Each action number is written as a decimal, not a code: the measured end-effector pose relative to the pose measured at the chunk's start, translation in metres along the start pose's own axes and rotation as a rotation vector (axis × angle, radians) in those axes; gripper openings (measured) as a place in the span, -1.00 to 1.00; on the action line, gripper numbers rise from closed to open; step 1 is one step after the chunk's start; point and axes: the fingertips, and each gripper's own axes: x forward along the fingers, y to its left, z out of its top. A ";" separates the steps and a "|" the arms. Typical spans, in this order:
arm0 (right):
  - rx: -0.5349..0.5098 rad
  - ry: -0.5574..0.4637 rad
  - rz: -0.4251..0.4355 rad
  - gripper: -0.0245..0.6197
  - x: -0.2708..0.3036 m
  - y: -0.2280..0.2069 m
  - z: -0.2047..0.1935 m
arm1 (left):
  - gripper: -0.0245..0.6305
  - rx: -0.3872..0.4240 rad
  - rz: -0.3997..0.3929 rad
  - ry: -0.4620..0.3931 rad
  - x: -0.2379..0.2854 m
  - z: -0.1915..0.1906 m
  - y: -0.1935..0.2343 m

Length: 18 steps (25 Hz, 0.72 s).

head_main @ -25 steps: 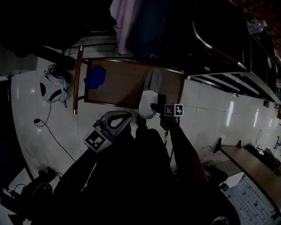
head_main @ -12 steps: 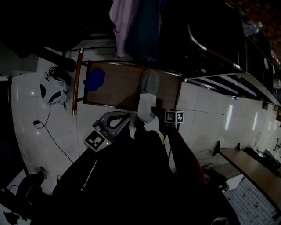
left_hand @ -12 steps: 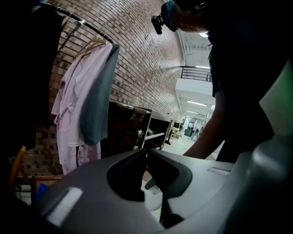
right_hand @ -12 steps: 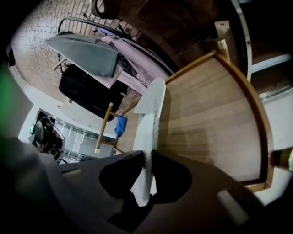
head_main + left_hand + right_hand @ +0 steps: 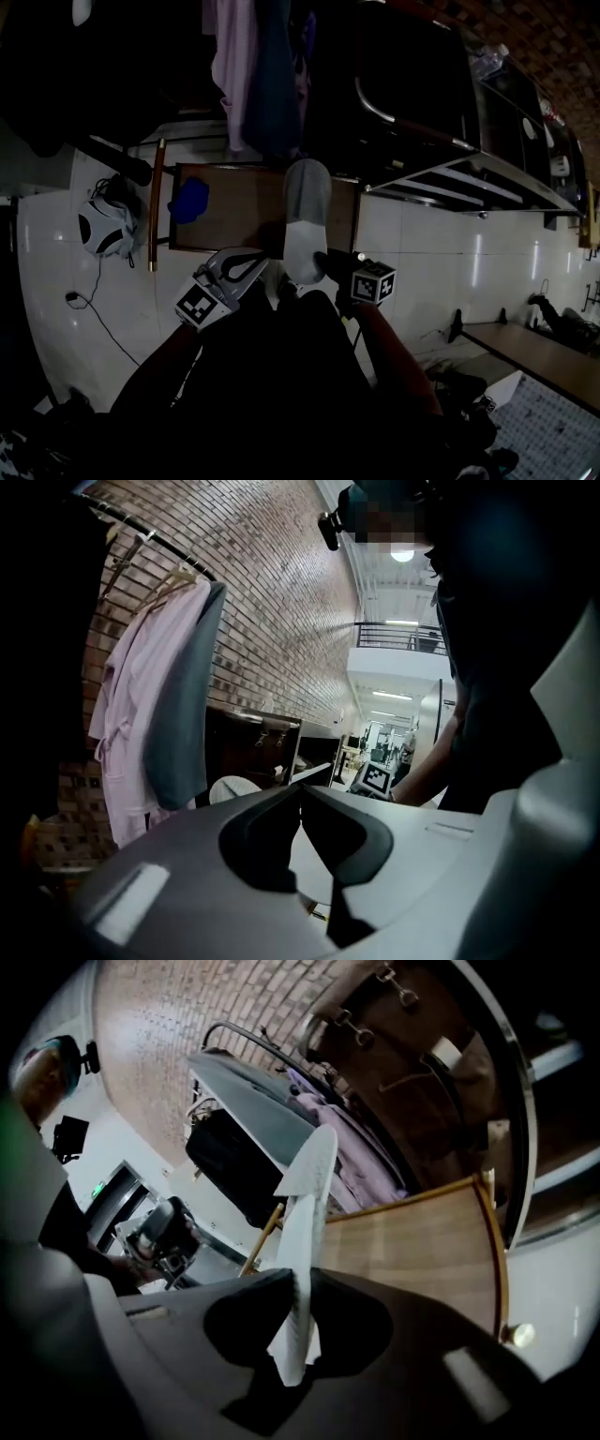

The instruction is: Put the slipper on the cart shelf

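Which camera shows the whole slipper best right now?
The head view: the slipper shows full length from above, over the cart shelf. The right gripper view shows it edge-on, pinched in the right gripper. The left gripper view shows only a pale sliver, perhaps it.

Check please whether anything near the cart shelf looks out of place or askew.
Nothing is spilled or damaged. The slipper is only partly over the shelf: its near end sticks out past the shelf's front edge, clamped in the right gripper. A cable also trails loose across the floor at the left.
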 end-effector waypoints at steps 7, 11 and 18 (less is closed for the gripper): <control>-0.225 -0.159 0.009 -0.74 -0.046 0.063 0.052 | -0.90 0.048 -0.013 -0.043 0.008 0.034 -0.002; -0.303 -0.264 0.026 -0.74 -0.061 0.095 0.091 | -0.90 0.074 -0.019 -0.062 0.012 0.051 -0.002; -0.545 -0.439 0.034 -0.74 -0.089 0.146 0.146 | -0.91 0.089 -0.012 -0.072 0.014 0.074 -0.006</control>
